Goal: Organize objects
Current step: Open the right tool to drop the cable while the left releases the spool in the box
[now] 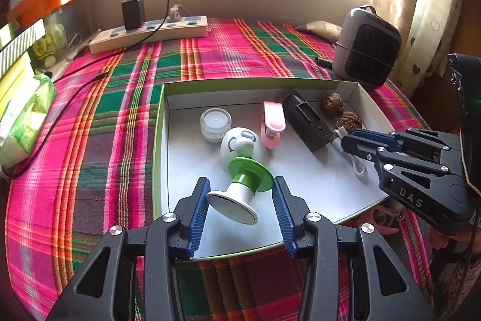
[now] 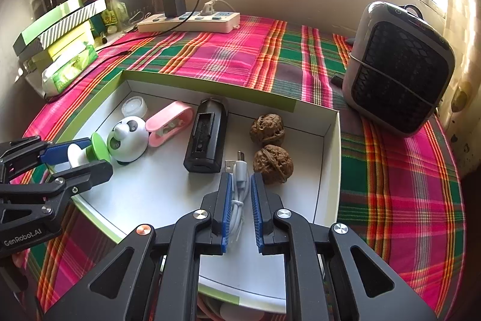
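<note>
White USB cable (image 2: 239,194) sits clamped between the right gripper (image 2: 240,194) jaws; next, lift it clear. Left gripper (image 1: 239,194) jaws gape around the panda toy (image 1: 240,164), ungripped.

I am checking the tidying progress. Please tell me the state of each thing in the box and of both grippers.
left gripper: open around the panda toy's base
right gripper: shut on the white cable
panda toy: lying on its side
white cable: bundled, in the box
pink stapler: closed
candle jar: upright
walnuts: side by side
</note>
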A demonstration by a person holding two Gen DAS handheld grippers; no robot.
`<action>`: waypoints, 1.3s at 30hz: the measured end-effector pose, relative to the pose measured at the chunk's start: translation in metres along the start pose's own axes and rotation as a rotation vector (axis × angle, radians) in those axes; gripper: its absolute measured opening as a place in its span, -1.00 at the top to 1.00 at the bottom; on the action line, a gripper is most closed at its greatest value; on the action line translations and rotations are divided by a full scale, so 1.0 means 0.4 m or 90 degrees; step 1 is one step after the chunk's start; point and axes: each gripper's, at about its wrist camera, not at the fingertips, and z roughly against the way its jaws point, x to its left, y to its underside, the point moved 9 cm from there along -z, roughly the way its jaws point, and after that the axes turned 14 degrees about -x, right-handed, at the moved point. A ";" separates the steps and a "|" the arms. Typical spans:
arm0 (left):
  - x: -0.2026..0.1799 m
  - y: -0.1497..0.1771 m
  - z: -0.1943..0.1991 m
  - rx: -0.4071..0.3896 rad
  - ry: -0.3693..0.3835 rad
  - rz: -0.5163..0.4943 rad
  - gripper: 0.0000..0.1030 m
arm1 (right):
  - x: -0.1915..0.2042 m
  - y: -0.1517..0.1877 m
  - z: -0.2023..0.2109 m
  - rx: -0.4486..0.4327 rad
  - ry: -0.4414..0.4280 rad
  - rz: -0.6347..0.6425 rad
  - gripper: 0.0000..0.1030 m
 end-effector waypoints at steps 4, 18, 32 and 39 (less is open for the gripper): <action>0.001 -0.001 -0.002 -0.001 -0.004 0.000 0.21 | 0.000 0.000 0.000 -0.001 0.000 -0.004 0.73; 0.004 0.001 -0.008 0.003 -0.018 -0.010 0.20 | 0.004 -0.002 0.008 -0.007 -0.005 -0.014 0.73; 0.004 0.001 -0.008 0.004 -0.019 -0.011 0.20 | 0.012 -0.005 0.012 -0.011 -0.006 -0.013 0.73; 0.004 0.001 -0.008 0.004 -0.018 -0.010 0.20 | 0.010 -0.002 0.015 -0.011 -0.007 -0.014 0.73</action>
